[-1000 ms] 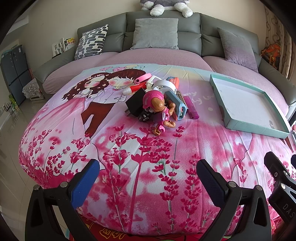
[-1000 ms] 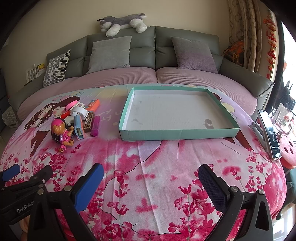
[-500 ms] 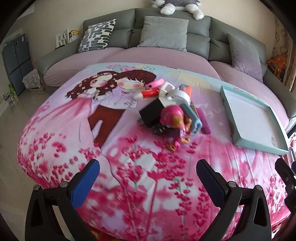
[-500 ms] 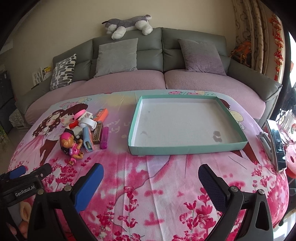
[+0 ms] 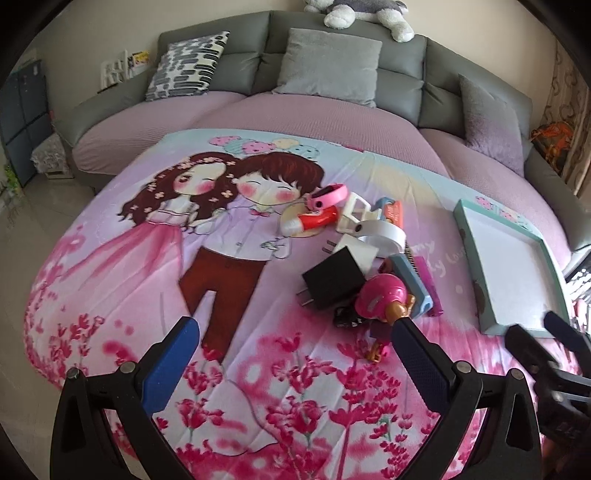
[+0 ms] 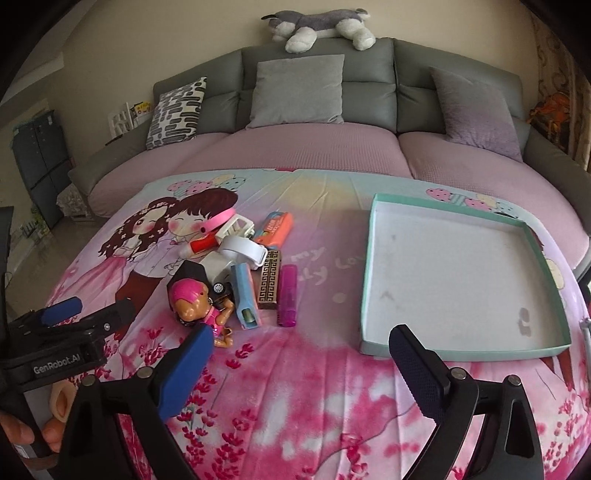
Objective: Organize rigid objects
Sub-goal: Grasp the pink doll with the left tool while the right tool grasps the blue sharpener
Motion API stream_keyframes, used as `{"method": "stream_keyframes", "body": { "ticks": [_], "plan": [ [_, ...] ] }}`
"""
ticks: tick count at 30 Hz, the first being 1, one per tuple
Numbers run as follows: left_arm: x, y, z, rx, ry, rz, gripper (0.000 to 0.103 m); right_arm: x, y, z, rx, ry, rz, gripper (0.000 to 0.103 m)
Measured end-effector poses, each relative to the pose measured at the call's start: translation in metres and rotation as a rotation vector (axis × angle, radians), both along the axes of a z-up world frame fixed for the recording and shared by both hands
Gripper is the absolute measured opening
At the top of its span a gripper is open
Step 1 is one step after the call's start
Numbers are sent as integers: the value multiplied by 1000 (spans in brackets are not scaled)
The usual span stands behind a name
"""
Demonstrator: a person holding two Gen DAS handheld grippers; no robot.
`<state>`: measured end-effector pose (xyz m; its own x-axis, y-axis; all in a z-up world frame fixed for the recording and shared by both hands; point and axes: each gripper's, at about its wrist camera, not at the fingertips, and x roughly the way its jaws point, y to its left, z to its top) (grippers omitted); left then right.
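Note:
A pile of small items lies on the cartoon-print bedspread: a pink-helmet doll (image 5: 382,301) (image 6: 197,308), a black plug adapter (image 5: 334,282), a light-blue case (image 6: 245,295), a purple stick (image 6: 287,295), a brown harmonica (image 6: 269,283), an orange toy (image 6: 275,229), a white tape dispenser (image 6: 243,251), a pink band (image 5: 328,195). A teal tray (image 6: 367,266) (image 5: 469,236) lies empty to the right. My left gripper (image 5: 291,365) is open, near side of the pile, its right pad beside the doll. My right gripper (image 6: 301,369) is open, between pile and tray.
A grey sofa (image 6: 317,92) with cushions curves behind the bed, a plush dog (image 6: 317,26) on its back. A dark cabinet (image 6: 40,166) stands at the left. The left gripper body (image 6: 66,347) shows at the left of the right wrist view.
Both grippers have moved forward and left toward the pile. The doll now sits close to the left gripper's right pad. Both stay open.

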<state>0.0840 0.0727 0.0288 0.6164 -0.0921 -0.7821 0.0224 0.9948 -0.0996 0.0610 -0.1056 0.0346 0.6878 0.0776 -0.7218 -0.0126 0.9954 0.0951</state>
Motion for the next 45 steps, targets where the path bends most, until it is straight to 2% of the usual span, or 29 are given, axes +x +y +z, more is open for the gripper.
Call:
{"method": "stream_keyframes", "body": {
  "ticks": [5, 9, 16, 19, 21, 22, 28, 30, 33, 41, 45],
  "plan": [
    [11, 0, -11, -37, 27, -6, 103, 21, 14, -18, 5, 41, 58, 85],
    [17, 9, -21, -125, 51, 9, 103, 30, 17, -30, 32, 62, 111, 79],
    [26, 2, -13, -195, 41, -30, 102, 49, 21, -43, 95, 92, 144, 58],
    [31, -4, -14, -207, 58, -41, 101, 55, 23, -46, 101, 98, 158, 54],
    [35, -9, -16, -209, 75, -48, 88, 59, 24, -48, 105, 103, 165, 50],
    [37, -11, -18, -211, 83, -53, 85, 61, 24, -50, 108, 105, 166, 49],
    [42, -20, -29, -251, 122, -65, 80, 67, 26, -56, 119, 103, 183, 41],
    [45, -23, -34, -269, 147, -71, 67, 69, 26, -58, 129, 100, 186, 37],
    [49, -26, -40, -295, 168, -74, 56, 73, 27, -62, 124, 105, 189, 32],
    [53, -26, -49, -335, 178, -62, 40, 76, 29, -72, 144, 97, 197, 32],
    [53, -25, -52, -353, 190, -64, 40, 76, 29, -73, 155, 96, 198, 26]
  ]
}}
